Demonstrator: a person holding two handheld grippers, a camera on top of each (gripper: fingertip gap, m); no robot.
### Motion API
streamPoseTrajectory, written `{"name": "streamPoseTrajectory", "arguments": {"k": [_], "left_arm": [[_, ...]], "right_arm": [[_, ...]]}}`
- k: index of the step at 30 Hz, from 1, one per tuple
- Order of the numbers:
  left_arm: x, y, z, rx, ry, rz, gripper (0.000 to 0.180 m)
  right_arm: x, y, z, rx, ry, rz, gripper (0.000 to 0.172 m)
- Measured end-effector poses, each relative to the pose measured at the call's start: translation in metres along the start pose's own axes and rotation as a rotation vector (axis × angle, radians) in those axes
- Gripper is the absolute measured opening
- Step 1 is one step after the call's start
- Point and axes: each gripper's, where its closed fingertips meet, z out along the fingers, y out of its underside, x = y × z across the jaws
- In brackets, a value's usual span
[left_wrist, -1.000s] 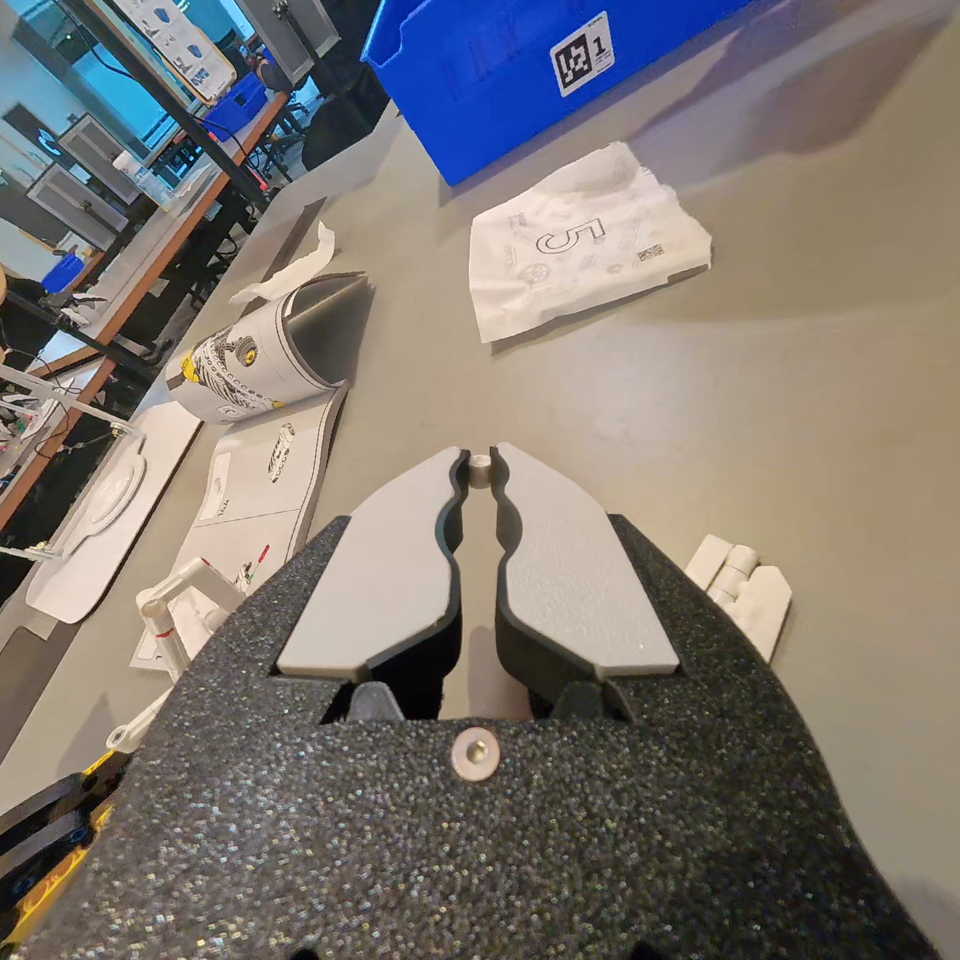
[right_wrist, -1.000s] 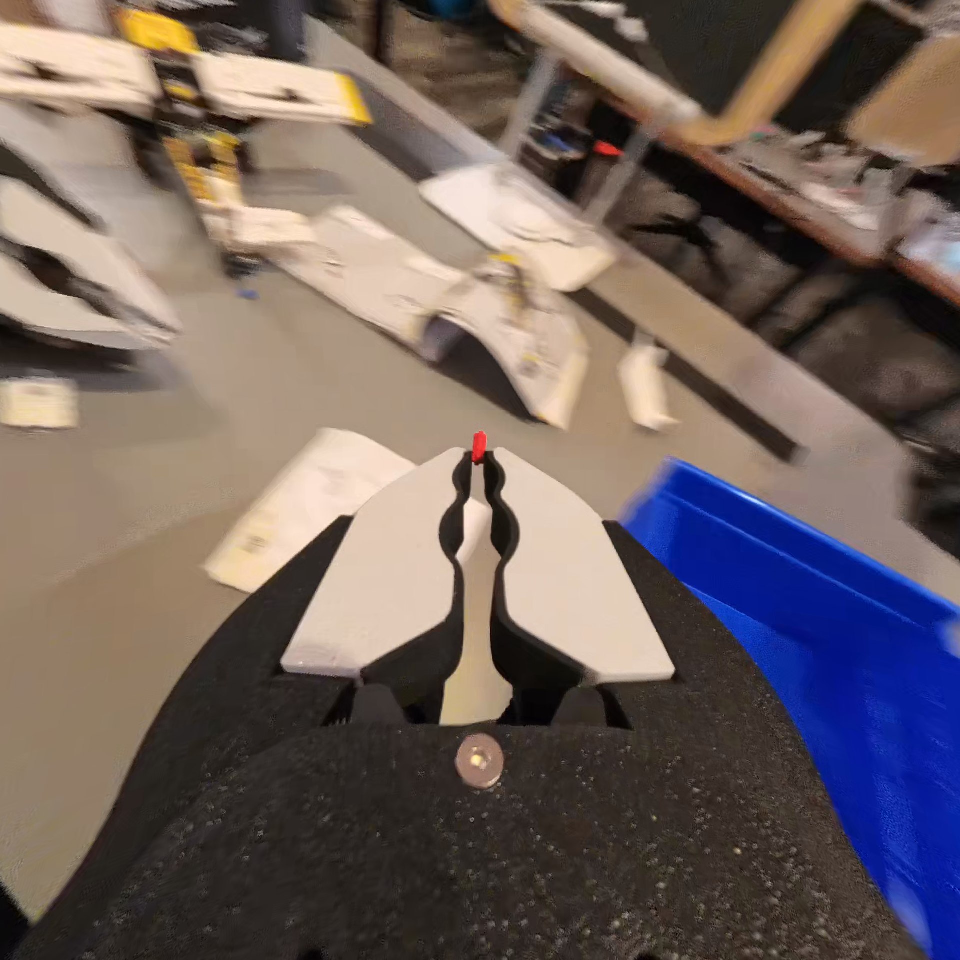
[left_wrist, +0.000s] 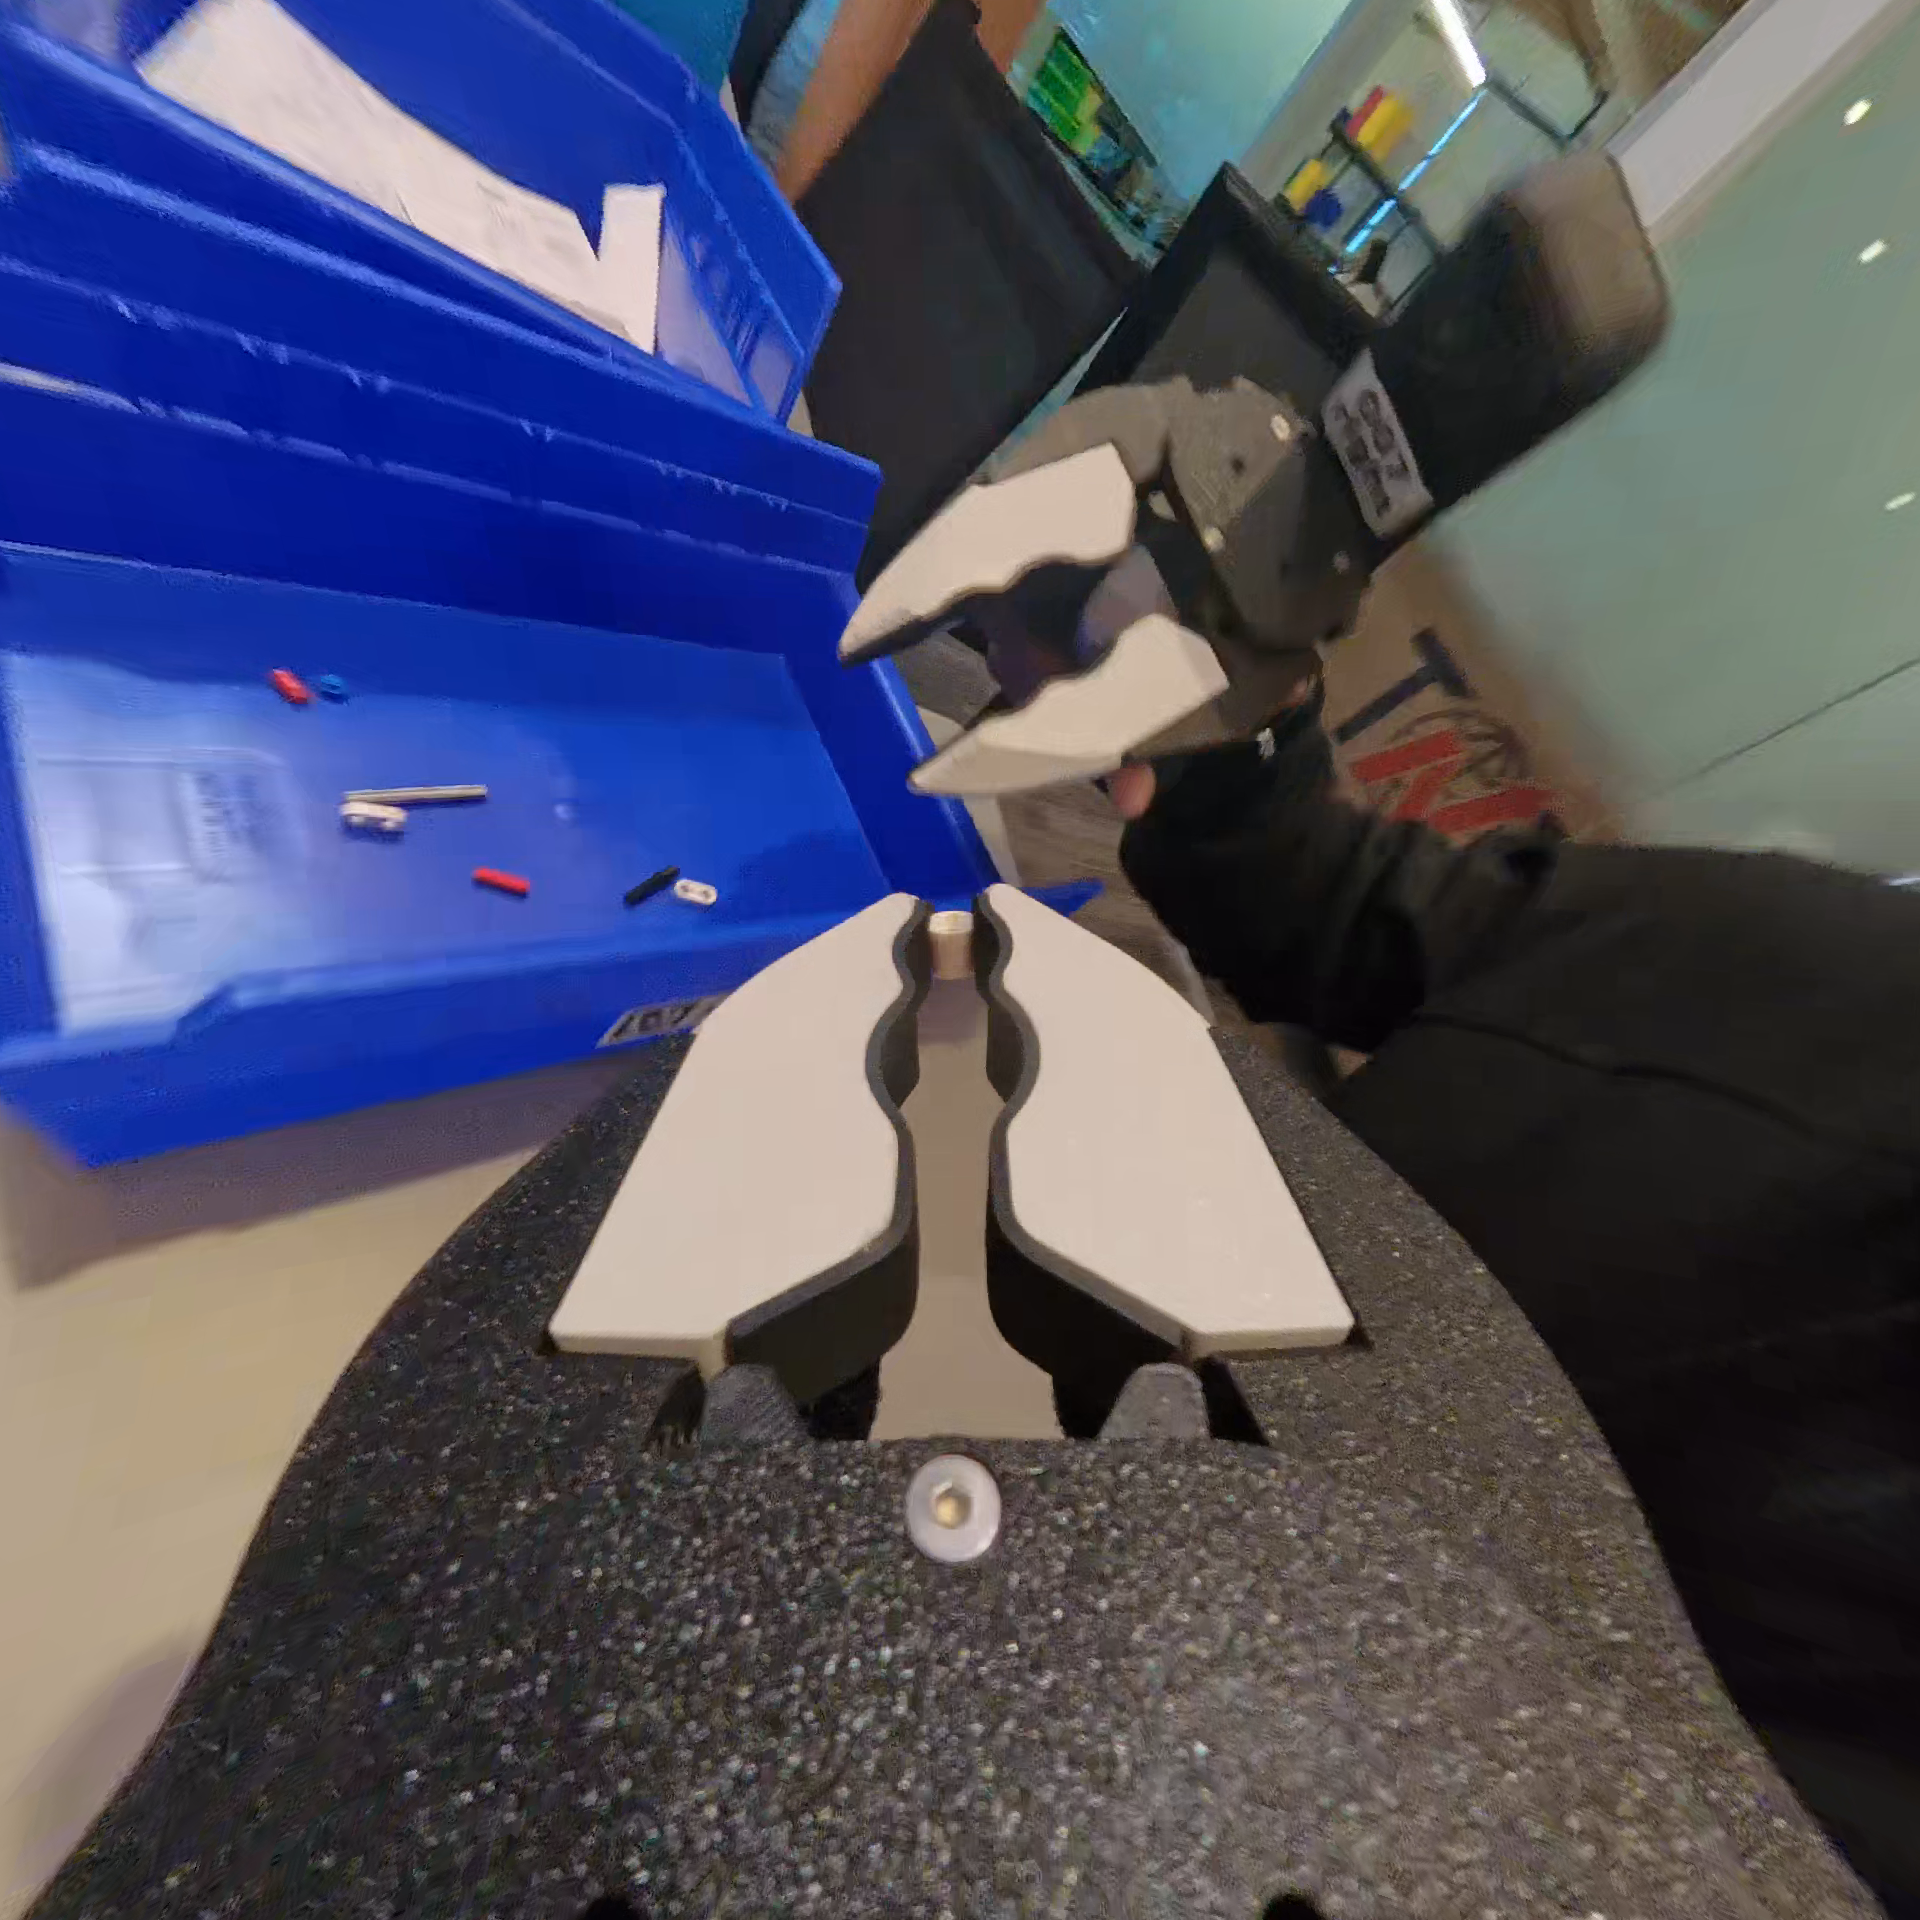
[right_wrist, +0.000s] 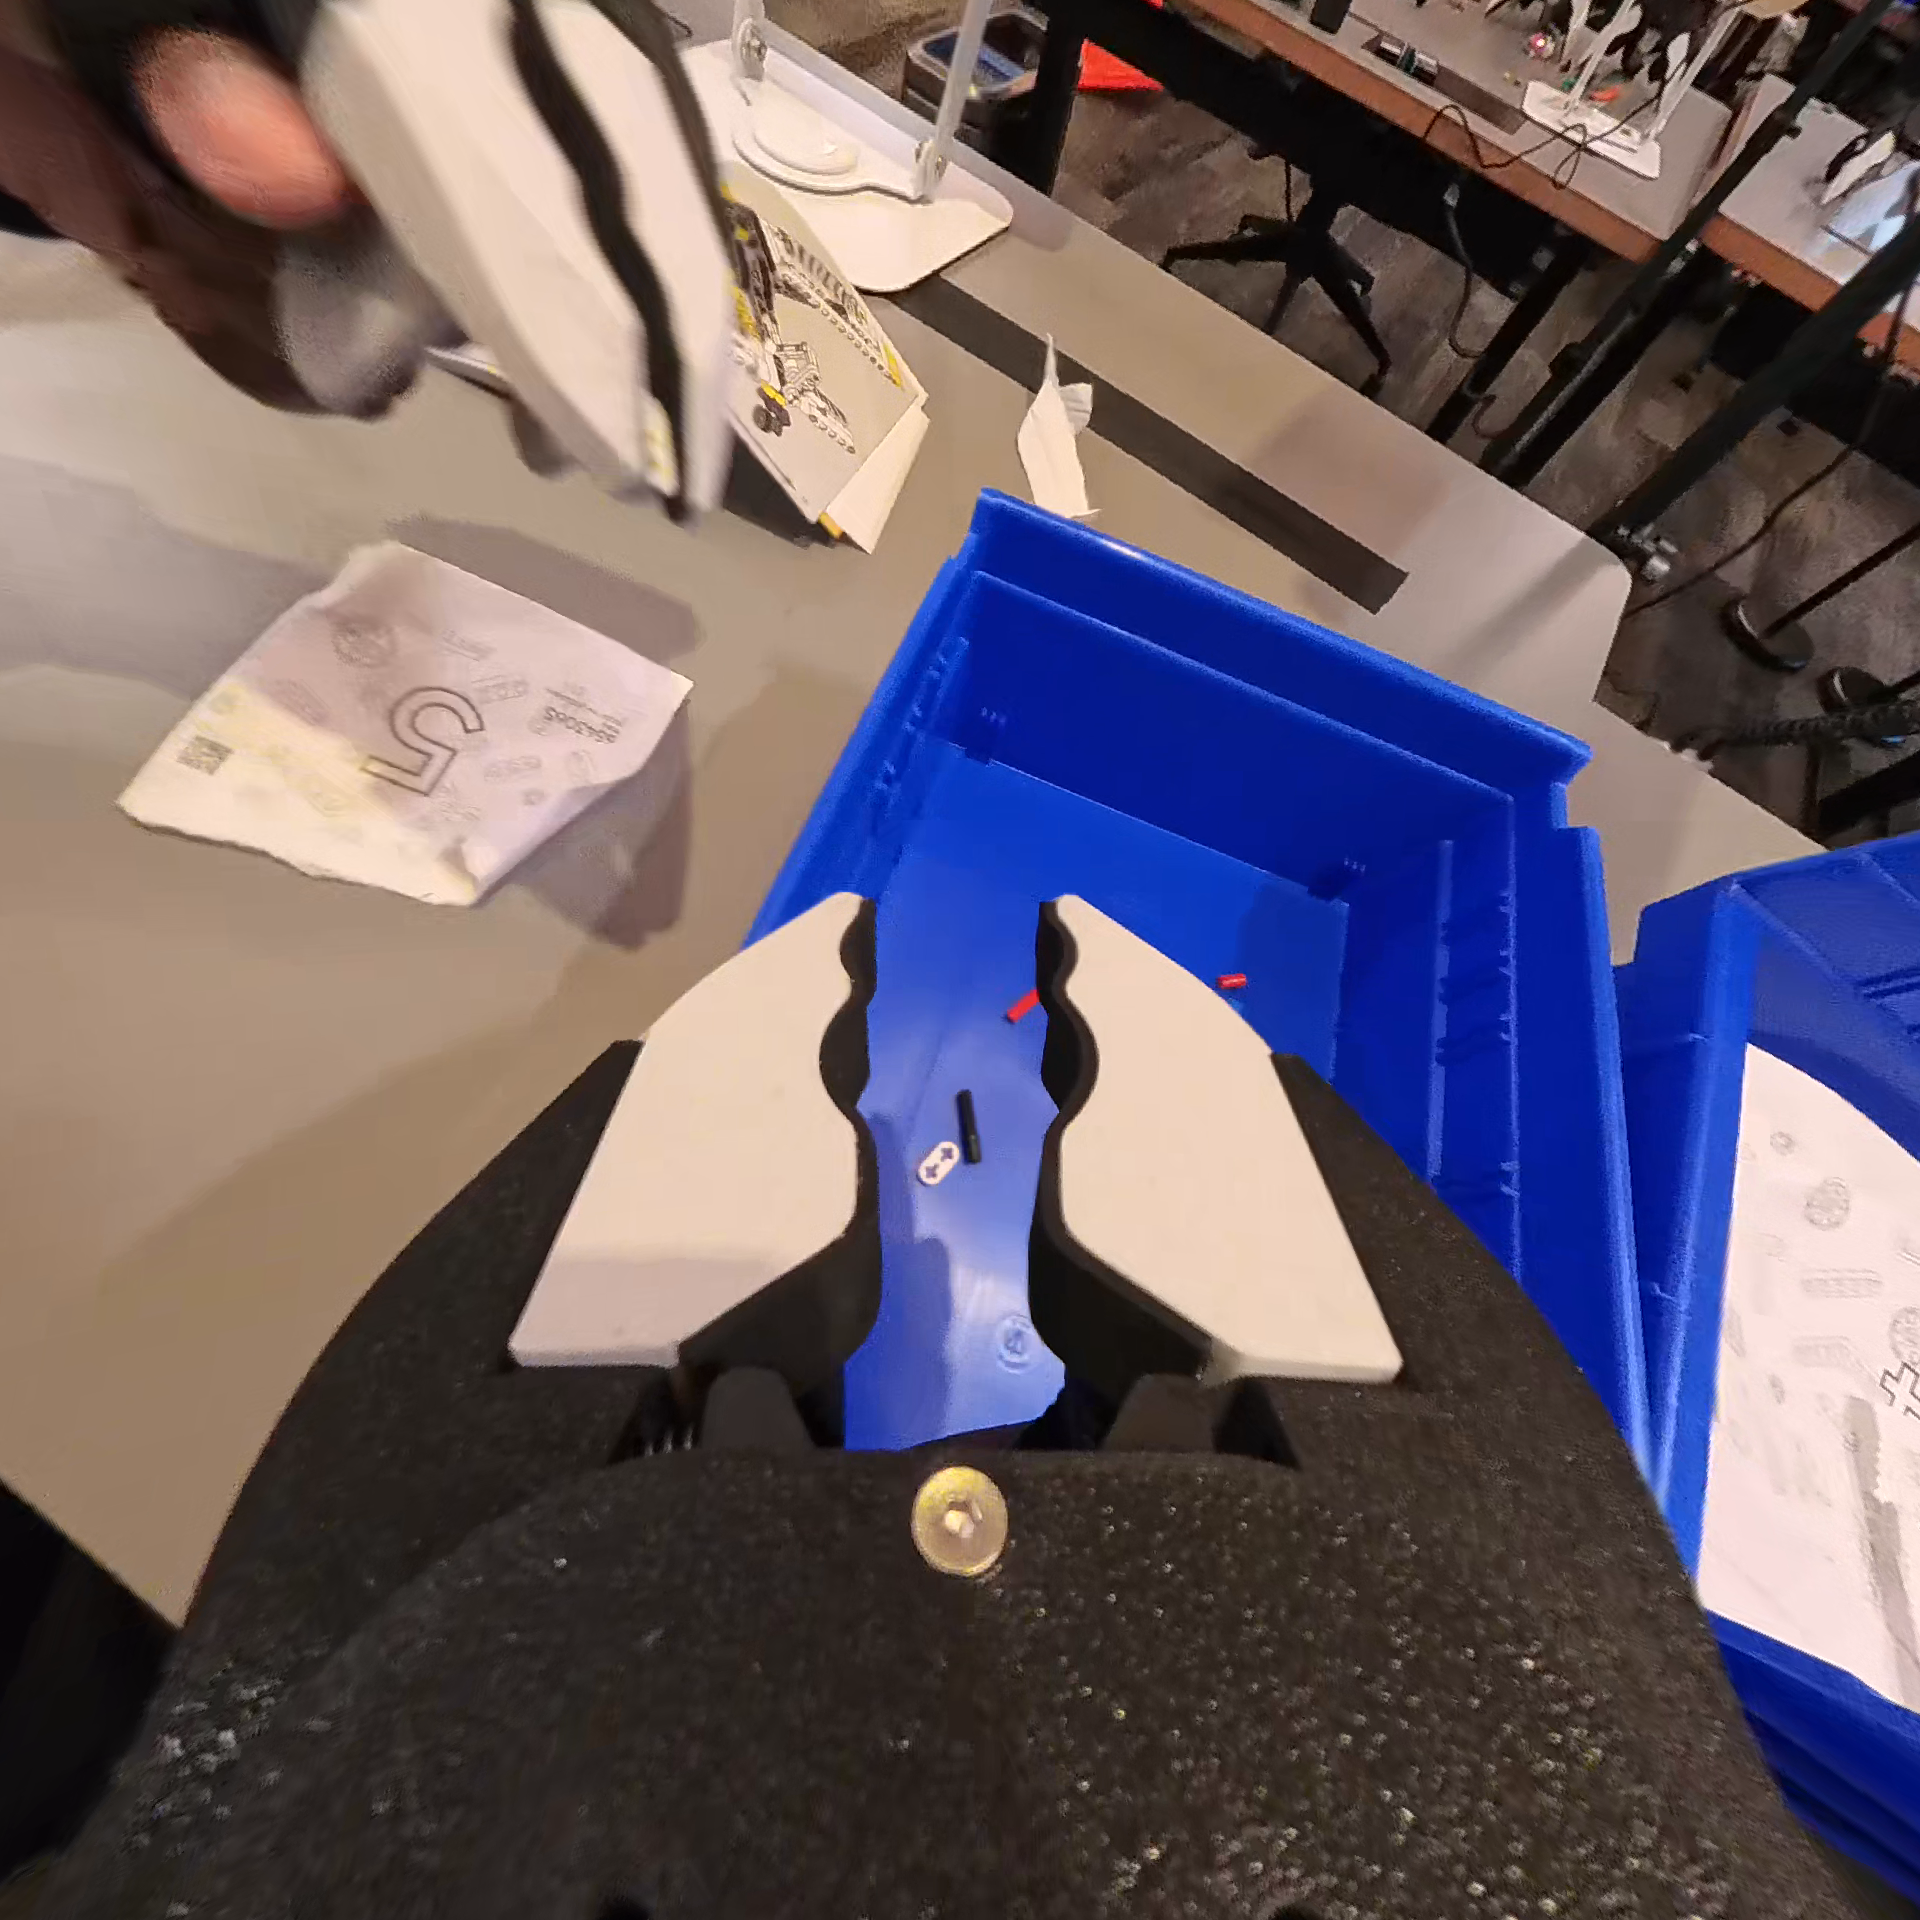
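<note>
Nearest, at the tips of the left hand-held gripper (left_wrist: 951, 914): a small tan tube piece (left_wrist: 949, 951), pinched from both sides, pads pressed on it. Up in the air, close to the near corner of the blue bin (left_wrist: 416, 1018). Looks light, hard and smooth, so likely to slip or pop out. Best held across its round sides, right at the tips, as here.

Next, the right hand-held gripper (right_wrist: 956, 909): fingers partly apart, nothing between them. Held above the open blue bin, looking down into it.

Inside the bin, only a few tiny bits, spread out on the floor:
- a white link (right_wrist: 938, 1162) just beside a black pin (right_wrist: 968, 1125)
- a red pin (right_wrist: 1023, 1005), and another red pin (right_wrist: 1231, 980) farther in
- a thin grey rod (left_wrist: 426, 795) with a second white link touching it

To the right, a second blue bin (right_wrist: 1662, 1039) with a white printed sheet (right_wrist: 1829, 1299) lying in it.

Farther off on the grey table (right_wrist: 260, 1039): a crumpled white paper bag (right_wrist: 416, 717), flat and well apart from the bin. Behind that, an open booklet (right_wrist: 821, 384) with pictures.
</note>
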Motion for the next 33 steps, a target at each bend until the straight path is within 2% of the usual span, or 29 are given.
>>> {"name": "streamPoseTrajectory", "arguments": {"k": [3, 6, 11, 14, 19, 25, 29, 33], "left_arm": [[-0.028, -0.016, 0.035, -0.044, -0.002, -0.093, 0.008], [-0.050, -0.030, 0.058, -0.066, -0.064, -0.103, 0.009], [-0.067, -0.030, 0.073, -0.152, -0.153, -0.082, 0.036], [-0.068, -0.033, 0.074, -0.158, -0.166, -0.063, 0.044], [-0.065, -0.041, 0.064, -0.107, -0.171, -0.021, 0.048], [-0.042, -0.055, 0.027, -0.004, -0.213, 0.151, 0.049], [-0.033, -0.042, -0.002, -0.015, -0.302, 0.263, 0.049], [-0.023, -0.015, -0.024, -0.035, -0.341, 0.303, 0.047]], "right_arm": [[0.012, 0.012, -0.001, -0.001, 0.002, 0.015, 0.031], [0.022, 0.023, -0.004, 0.005, -0.003, 0.039, 0.032], [0.031, 0.037, -0.010, 0.014, -0.009, 0.058, 0.032], [0.033, 0.043, -0.011, 0.018, -0.014, 0.065, 0.032], [0.035, 0.049, -0.011, 0.016, -0.023, 0.069, 0.032], [0.028, 0.044, -0.009, 0.012, -0.046, 0.026, 0.031], [0.028, 0.044, 0.009, -0.023, -0.094, -0.051, 0.031], [0.025, 0.043, 0.047, -0.114, -0.225, -0.305, 0.030]]}}
